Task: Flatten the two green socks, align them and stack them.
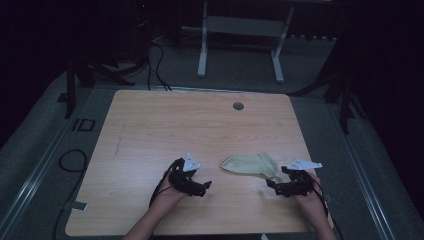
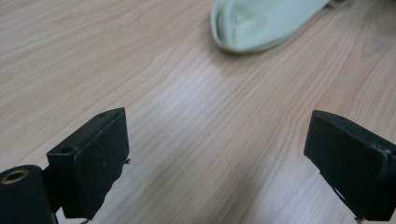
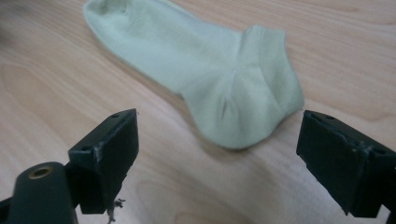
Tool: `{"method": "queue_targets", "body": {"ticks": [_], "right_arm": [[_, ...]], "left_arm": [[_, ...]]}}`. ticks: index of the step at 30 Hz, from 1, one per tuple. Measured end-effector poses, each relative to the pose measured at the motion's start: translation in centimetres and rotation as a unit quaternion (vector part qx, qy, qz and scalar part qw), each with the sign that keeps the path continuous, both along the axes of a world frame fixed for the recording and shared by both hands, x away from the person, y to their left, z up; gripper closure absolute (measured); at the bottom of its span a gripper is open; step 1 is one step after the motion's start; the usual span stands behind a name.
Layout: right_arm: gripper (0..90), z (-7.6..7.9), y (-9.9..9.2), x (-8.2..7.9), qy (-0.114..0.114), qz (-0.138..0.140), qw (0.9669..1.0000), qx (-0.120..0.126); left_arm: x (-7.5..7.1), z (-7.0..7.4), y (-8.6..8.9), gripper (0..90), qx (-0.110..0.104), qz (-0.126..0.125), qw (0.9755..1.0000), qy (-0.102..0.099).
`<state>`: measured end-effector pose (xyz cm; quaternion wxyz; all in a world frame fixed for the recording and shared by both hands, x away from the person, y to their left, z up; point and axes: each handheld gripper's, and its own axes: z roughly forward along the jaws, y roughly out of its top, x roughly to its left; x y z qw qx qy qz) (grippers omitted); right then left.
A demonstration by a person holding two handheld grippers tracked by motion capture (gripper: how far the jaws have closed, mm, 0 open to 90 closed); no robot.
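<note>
Fingers of the left gripper [image 1: 206, 187] stand spread and empty over bare wood near the surface's [image 1: 165, 125] front edge. Right of it a pale green sock [image 1: 250, 165] lies flat. The right gripper [image 1: 273, 187], fingers also spread, sits just beside the sock's heel.

One pale green sock [image 1: 250, 165] (lying flat); one wooden table [image 1: 165, 130]; two grippers: left gripper [image 1: 202, 188], right gripper [image 1: 274, 187].
</note>
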<state>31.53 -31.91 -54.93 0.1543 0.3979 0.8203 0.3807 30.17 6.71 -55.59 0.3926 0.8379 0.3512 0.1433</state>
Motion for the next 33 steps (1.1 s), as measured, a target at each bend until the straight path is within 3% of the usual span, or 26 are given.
{"method": "queue_targets", "body": {"ticks": [1, 6, 11, 20, 33], "right_arm": [[12.6, -0.2, -0.3, -0.6, -0.012, 0.002, 0.9999, -0.002], [12.5, -0.2, -1.1, -1.8, -0.039, -0.006, 0.9992, 0.006], [11.8, -0.7, -1.7, -2.7, -0.032, -0.017, 0.9992, -0.016], [11.8, -1.0, -3.1, -4.3, -0.047, -0.033, 0.9983, -0.01], [11.8, -1.2, -3.0, -4.5, -0.06, -0.033, 0.9975, -0.019]], "left_arm": [[-0.4, -0.2, 0.4, 6.5, 0.004, 0.001, 1.0, 0.005], [-1.7, -0.3, 1.5, 6.5, 0.0, 0.011, 0.9999, -0.006], [-2.4, -0.2, 2.6, 5.8, -0.008, 0.019, 0.9998, -0.003], [-3.5, -0.9, 4.4, 3.6, -0.015, 0.032, 0.9994, -0.003], [-4.2, -1.2, 5.5, 3.6, -0.038, 0.039, 0.9985, -0.007]]}}
